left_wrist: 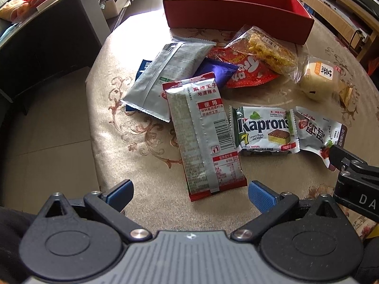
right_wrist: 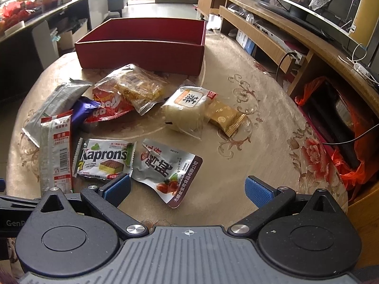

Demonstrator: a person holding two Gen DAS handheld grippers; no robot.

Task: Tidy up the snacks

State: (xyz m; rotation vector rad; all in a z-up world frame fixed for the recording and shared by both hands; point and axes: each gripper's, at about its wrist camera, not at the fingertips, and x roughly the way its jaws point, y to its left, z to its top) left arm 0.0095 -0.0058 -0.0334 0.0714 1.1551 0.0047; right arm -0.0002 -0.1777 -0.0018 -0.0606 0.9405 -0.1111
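Snacks (left_wrist: 206,137) overlap, hiding the blue packet (left_wrist: 214,72).

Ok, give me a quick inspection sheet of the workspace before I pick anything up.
Surface: round table under a beige floral cloth.
Job's things: red box at the far edge, open, nothing visible inside. Loose packets in front: Kaprons wafer, long silver and red packet, crumpled silver packet, white cake, gold packet, plus an overlapping pile.
Clutter: nothing seen on the table beyond the snacks.
Grippers: left gripper and right gripper both open, holding nothing.
Cables: wires by the TV stand.
Surroundings: orange bag on the floor at right.
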